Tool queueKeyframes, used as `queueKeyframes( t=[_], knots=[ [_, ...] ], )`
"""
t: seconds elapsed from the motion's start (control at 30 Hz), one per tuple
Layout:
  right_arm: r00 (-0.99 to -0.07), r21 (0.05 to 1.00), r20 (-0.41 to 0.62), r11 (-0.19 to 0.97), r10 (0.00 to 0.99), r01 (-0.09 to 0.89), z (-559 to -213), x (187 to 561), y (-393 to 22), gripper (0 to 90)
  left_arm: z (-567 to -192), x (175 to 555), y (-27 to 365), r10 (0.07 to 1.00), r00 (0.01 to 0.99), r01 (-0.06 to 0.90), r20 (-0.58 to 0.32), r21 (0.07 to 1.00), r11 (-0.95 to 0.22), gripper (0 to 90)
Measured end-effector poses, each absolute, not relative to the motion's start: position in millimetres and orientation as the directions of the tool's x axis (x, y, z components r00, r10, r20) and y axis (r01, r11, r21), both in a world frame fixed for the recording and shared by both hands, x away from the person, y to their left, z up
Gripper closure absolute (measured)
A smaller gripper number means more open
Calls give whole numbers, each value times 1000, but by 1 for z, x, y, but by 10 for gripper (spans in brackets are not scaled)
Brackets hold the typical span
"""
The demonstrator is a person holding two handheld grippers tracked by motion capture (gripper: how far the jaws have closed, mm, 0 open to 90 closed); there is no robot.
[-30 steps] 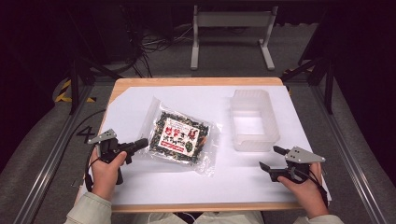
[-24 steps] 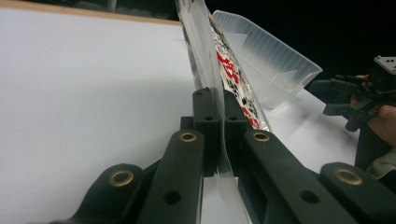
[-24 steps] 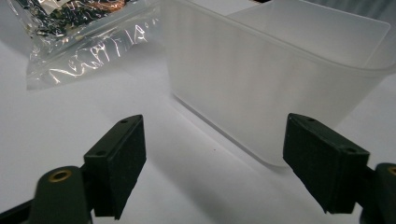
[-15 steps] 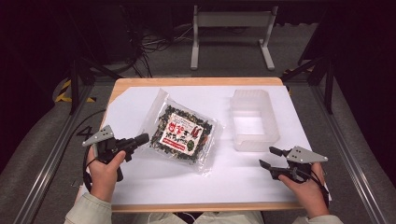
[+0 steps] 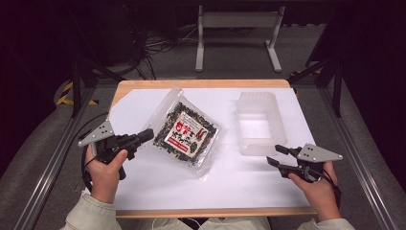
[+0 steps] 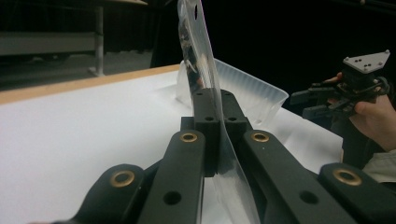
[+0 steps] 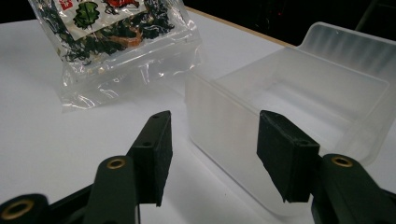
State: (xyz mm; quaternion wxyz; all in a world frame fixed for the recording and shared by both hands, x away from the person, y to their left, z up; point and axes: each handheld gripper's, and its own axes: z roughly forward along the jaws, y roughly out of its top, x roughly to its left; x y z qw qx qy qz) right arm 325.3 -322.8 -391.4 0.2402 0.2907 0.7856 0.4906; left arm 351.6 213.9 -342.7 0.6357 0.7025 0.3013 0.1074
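A clear bag of dark dried seaweed with a red and white label [image 5: 186, 134] lies mid-table, its left edge lifted. My left gripper [image 5: 146, 135] is shut on that edge. In the left gripper view the clear film [image 6: 198, 60] stands upright, pinched between the jaws of that gripper [image 6: 215, 100]. My right gripper [image 5: 277, 155] hovers at the right, close to the near right corner of a translucent plastic box [image 5: 258, 143]. Its jaws have just been closing and stand partly open with nothing between the pads. In the right gripper view the box wall [image 7: 224, 116] lies just beyond the gripper [image 7: 215, 119], with the bag [image 7: 116, 42] farther off.
White paper [image 5: 230, 182] covers the wooden table [image 5: 201, 84]. Metal rails run along both sides of the table, and a stand with cables sits on the floor behind it. The right gripper [image 6: 308, 105] also appears far right in the left gripper view.
My left hand has risen with the bag's edge, tilting the bag up on that side. The right gripper's jaws have narrowed and that hand has lifted slightly.
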Motion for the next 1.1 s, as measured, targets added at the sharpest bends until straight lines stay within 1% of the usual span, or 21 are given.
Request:
queueKeyframes(
  t=[0.23,0.37,0.43,0.53,0.57,0.67,0.73,0.8,0.97,1.1],
  knots=[
    [-751,916,-83,347,655,202,-377,333,-310,455,-320,349,204,546,815,253,-196,967,-30,896],
    [-773,917,-90,355,628,181,-368,336,-300,441,-310,348,201,543,820,236,-181,971,-33,896],
    [-784,918,-98,359,614,166,-362,339,-294,426,-306,348,199,544,820,235,-176,971,-39,895],
    [-798,921,-103,360,594,150,-350,344,-283,379,-300,348,196,540,823,237,-178,971,-42,895],
    [-798,921,-103,360,594,150,-350,344,-283,379,-300,348,196,540,823,237,-178,971,-42,896],
    [-818,924,-108,361,565,127,-338,353,-264,327,-293,348,193,532,828,242,-174,968,-60,895],
    [-818,924,-109,361,565,126,-337,354,-260,316,-292,348,192,531,830,240,-172,969,-60,896],
    [-824,932,-84,338,560,134,-336,360,-248,274,-289,348,192,523,836,233,-165,970,-68,896],
    [-842,939,-45,311,537,148,-339,369,-231,274,-286,346,191,516,840,231,-166,971,-65,896],
    [-858,939,-49,316,512,135,-341,375,-217,276,-284,344,191,514,845,212,-148,975,-69,896]
  ],
)
